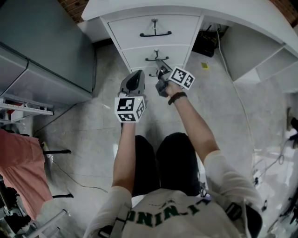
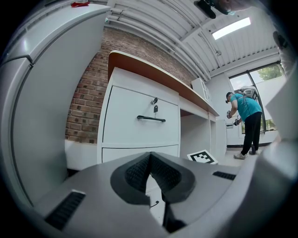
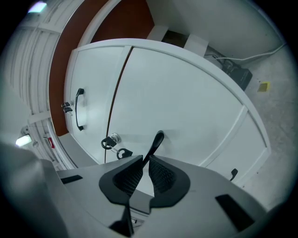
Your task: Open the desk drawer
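Grey speckled flooring [image 1: 93, 135] is being looked down on past the seated person's knees, and both tongs are being held out over it towards a white desk [image 1: 186, 8]. Nearest, the left gripper [image 1: 138, 73] is being kept back from the drawer fronts, with its jaws being pressed together at the tips and nothing being held between them. Just beyond it, the right gripper [image 1: 159, 65] is being held against the middle drawer [image 1: 135, 52] of three. That drawer is being shown as a plain white front, closed and flush with the fronts above and below it. Its thin black handle [image 3: 156, 141] is being pinched between that gripper's ribbed pads [image 3: 163, 176], with the bar being seen to run down into the narrow gap at their tips. Only in the right gripper view are the keys [image 3: 114, 145] hanging from the lock beside that handle being made out clearly. Only in the left gripper view are the top drawer [image 2: 139, 118] being seen square-on and, far off by a window [image 2: 267, 83], another person [image 2: 245, 121] in a teal top being shown. Only in the head view is a grey cabinet [image 1: 46, 51] at the left being shown.
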A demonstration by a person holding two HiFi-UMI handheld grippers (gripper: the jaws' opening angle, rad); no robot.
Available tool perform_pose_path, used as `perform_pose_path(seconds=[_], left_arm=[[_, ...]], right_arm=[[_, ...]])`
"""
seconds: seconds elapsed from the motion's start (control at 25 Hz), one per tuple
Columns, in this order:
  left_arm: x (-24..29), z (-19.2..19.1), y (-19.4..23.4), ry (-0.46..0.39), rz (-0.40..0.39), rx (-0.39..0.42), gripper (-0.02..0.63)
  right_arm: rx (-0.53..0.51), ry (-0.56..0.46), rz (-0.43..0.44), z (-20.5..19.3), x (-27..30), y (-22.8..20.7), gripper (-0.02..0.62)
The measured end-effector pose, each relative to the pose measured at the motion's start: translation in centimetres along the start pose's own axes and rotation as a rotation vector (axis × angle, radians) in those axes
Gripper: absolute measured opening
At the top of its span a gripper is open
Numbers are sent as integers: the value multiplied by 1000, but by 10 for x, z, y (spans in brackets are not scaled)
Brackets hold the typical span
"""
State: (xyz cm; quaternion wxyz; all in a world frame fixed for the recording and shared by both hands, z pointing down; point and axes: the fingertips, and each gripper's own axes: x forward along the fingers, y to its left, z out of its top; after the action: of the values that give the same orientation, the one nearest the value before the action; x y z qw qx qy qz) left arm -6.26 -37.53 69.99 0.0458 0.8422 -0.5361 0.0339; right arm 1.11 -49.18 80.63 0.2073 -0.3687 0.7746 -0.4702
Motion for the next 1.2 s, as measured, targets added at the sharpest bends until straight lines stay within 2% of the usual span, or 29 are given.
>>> perform_pose_path(seconds=[0.28,0.88,1.2], left_arm=[[1,-2,0,5,10,5,0],[-9,-5,1,8,19,3,0],[-11,-5,-3,1,11,-5,0]], right_arm=[[42,-24,68,1,-2,3,31],[56,-36,76,-4,-12,7,28],[70,-31,49,-13,-24,8,28]])
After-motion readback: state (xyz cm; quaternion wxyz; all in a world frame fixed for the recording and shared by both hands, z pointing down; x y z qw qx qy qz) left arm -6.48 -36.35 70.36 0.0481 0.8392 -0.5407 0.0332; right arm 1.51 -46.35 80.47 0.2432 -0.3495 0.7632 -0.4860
